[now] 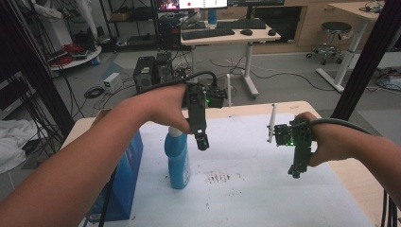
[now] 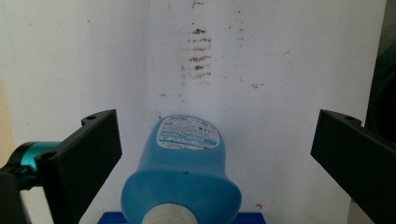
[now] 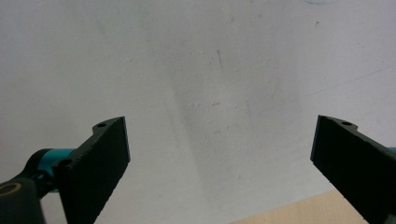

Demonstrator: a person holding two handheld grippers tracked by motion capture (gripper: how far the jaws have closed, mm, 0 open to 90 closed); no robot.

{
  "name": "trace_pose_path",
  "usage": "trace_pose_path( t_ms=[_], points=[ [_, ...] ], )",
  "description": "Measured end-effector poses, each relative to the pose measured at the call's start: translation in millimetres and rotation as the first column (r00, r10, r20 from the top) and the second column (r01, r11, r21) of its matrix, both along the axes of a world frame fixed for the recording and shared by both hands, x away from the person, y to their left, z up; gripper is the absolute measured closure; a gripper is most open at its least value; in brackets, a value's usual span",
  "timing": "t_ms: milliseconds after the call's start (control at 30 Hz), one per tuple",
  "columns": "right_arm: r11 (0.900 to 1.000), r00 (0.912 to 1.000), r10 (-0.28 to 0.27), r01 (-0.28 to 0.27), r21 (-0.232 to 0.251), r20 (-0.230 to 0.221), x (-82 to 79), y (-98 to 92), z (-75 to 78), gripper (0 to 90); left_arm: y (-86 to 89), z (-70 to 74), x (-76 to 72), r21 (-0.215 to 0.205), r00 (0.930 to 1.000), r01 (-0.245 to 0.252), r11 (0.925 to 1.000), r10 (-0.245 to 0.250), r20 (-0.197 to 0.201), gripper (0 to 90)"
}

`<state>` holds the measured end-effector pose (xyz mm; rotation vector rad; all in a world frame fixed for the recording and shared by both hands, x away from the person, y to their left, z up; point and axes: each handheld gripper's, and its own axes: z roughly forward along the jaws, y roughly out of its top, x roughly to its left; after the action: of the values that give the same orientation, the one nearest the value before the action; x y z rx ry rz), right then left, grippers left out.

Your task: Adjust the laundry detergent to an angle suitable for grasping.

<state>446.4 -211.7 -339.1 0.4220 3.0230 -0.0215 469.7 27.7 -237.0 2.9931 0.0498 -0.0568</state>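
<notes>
A blue bottle [image 1: 178, 161] with a white cap stands upright on the white mat, left of the middle. My left gripper [image 1: 202, 142] hangs pointing down, just above and to the right of the bottle's top. In the left gripper view the bottle [image 2: 184, 177] lies below and between the jaws, which stand wide apart without touching it, so the left gripper [image 2: 217, 123] is open. My right gripper [image 1: 296, 170] hovers over the mat's right side, also pointing down. Its jaws stand wide with only bare mat between them, so the right gripper [image 3: 219, 126] is open.
A blue box [image 1: 122, 179] stands at the table's left edge, close beside the bottle. Dark smudges [image 1: 218, 178] mark the white mat [image 1: 265, 198] near the middle. Bare wooden tabletop [image 1: 352, 177] runs along the right. A desk and cables lie beyond the far edge.
</notes>
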Motion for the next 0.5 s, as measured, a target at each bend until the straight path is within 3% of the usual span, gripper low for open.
trace_pose_path(
  t_ms=[167, 500],
  points=[
    [1.000, 0.9999, -0.002, 0.002, -0.006, -0.012, -0.1, 0.0, -1.6, 3.6, 1.3, 0.3, 0.3, 0.005, 1.0000, -0.003, 1.0000, 0.003, 0.006, 1.7],
    [1.000, 0.9999, 0.014, -0.014, 0.001, 0.009, -0.7, -1.0, 1.1, 3.6, -0.5, 3.0, -4.3, 0.008, 0.9999, -0.010, 0.9999, 0.010, 0.011, 1.7]
  ],
)
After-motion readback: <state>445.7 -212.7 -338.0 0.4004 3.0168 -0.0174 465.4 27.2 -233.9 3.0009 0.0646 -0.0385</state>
